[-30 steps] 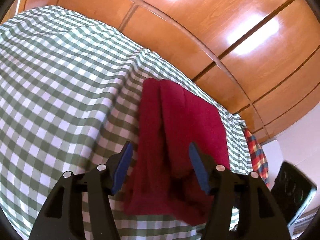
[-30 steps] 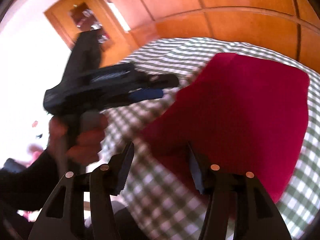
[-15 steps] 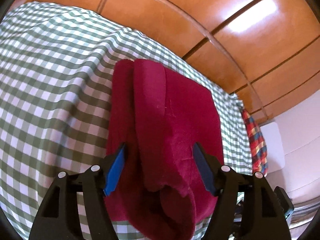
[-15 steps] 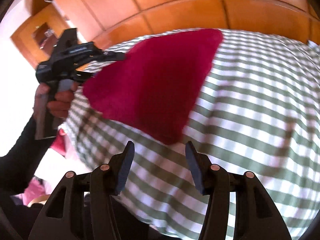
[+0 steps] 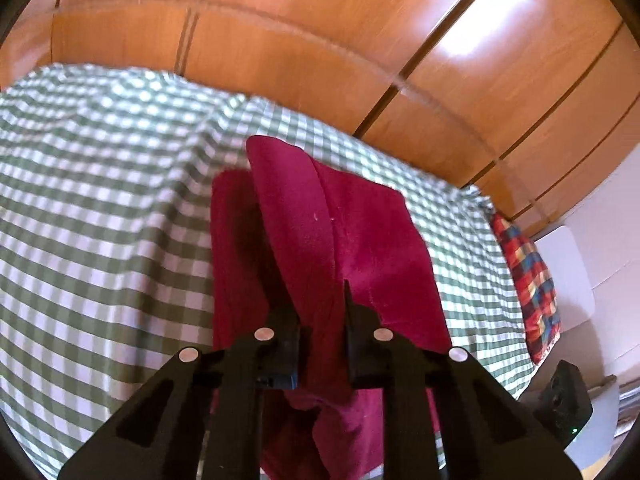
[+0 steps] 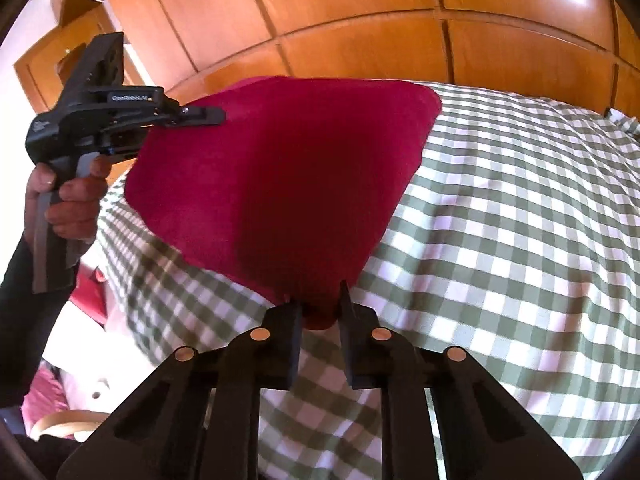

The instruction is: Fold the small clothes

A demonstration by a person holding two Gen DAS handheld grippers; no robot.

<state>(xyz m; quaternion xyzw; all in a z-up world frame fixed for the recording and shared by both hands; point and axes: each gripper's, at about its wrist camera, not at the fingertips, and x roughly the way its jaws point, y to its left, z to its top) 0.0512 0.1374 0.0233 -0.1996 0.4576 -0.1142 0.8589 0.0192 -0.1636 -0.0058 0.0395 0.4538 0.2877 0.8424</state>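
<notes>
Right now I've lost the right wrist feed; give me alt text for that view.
The right gripper is shut on the near corner of a red cloth spread over a green-checked bedspread. At upper left, the left gripper, held in the person's hand, reaches the cloth's far-left edge. Wooden wardrobe panels fill the background.

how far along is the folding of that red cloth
Early-to-middle. Done: both corners are gripped, the left gripper and right gripper each shut on the red cloth. In hand: cloth lifted off the checked bedspread. Left: laying it over and finishing the fold.
</notes>
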